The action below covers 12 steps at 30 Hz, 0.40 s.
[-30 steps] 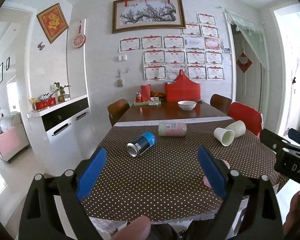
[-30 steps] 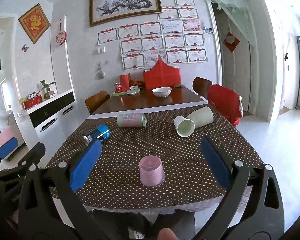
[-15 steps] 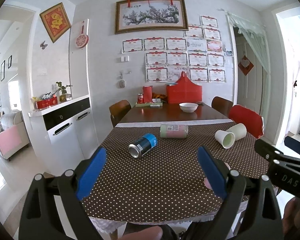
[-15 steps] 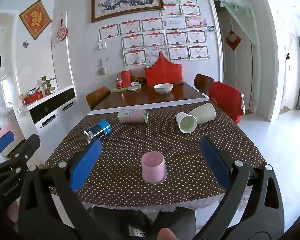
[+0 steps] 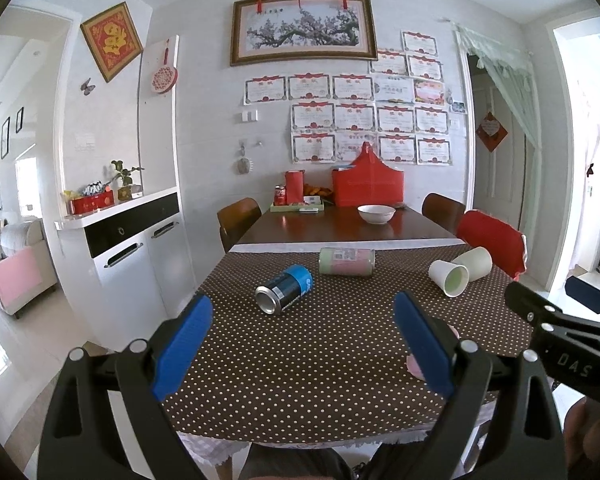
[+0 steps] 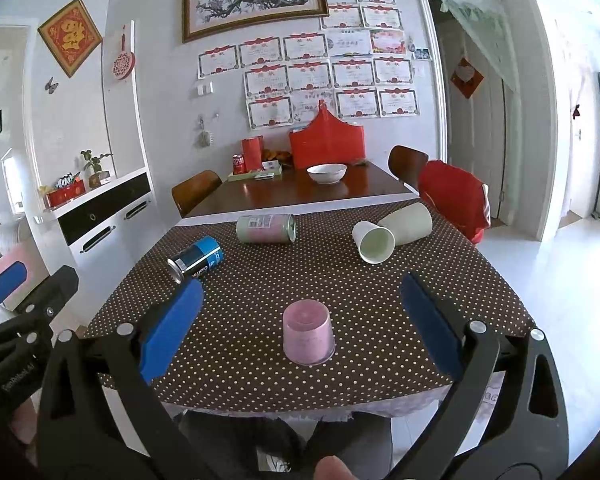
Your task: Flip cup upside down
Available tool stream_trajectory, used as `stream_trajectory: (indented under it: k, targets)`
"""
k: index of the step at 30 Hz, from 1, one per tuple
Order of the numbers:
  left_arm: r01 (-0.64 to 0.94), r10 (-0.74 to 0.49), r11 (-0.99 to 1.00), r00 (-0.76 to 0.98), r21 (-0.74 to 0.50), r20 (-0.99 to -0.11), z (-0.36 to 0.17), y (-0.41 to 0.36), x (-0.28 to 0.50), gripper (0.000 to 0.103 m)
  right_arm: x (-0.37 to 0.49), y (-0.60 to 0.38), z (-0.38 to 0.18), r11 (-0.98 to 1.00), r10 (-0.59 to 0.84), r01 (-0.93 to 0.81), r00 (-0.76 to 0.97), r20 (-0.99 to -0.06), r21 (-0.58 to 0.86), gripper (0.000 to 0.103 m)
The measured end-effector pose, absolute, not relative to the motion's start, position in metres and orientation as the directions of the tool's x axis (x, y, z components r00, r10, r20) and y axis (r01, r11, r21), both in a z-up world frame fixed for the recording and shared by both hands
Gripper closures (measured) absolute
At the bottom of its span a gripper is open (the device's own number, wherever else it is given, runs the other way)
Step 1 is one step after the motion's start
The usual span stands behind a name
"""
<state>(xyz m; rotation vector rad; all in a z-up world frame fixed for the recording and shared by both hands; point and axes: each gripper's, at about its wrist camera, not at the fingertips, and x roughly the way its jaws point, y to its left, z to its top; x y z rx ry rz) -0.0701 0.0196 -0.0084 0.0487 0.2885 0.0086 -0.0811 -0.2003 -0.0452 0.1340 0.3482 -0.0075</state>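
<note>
A pink cup [image 6: 308, 336] stands upside down near the front edge of the dotted brown tablecloth [image 6: 260, 280]. My right gripper [image 6: 300, 320] is open and empty, held back from the table with the cup between its fingers' lines. In the left wrist view the pink cup [image 5: 414, 362] is mostly hidden behind the right finger. My left gripper [image 5: 300, 340] is open and empty, back from the table's front edge. Two white cups lie on their sides at the right: one [image 6: 374, 242] with its mouth toward me, one [image 6: 410, 222] behind it.
A blue can [image 6: 196, 260] and a pale pink-green can [image 6: 266, 229] lie on their sides mid-table. Beyond them are a white bowl [image 6: 326, 173], a red bag [image 6: 327, 142], and chairs. A white cabinet [image 6: 100, 216] stands to the left.
Both grippers have pulled back and risen slightly from the table. The pink cup stays upside down where it was. Both stay open.
</note>
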Motion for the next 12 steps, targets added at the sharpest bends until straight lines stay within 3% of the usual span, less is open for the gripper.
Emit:
stream_trajectory:
  k: [12]
  targets:
    - [-0.021,0.034,0.999,0.955,0.045,-0.295,-0.009,0.0168,-0.0652,0.012,-0.0808,-0.2,-0.0451,0.991,0.016,0.03,0.94,-0.341,0.129,0.006]
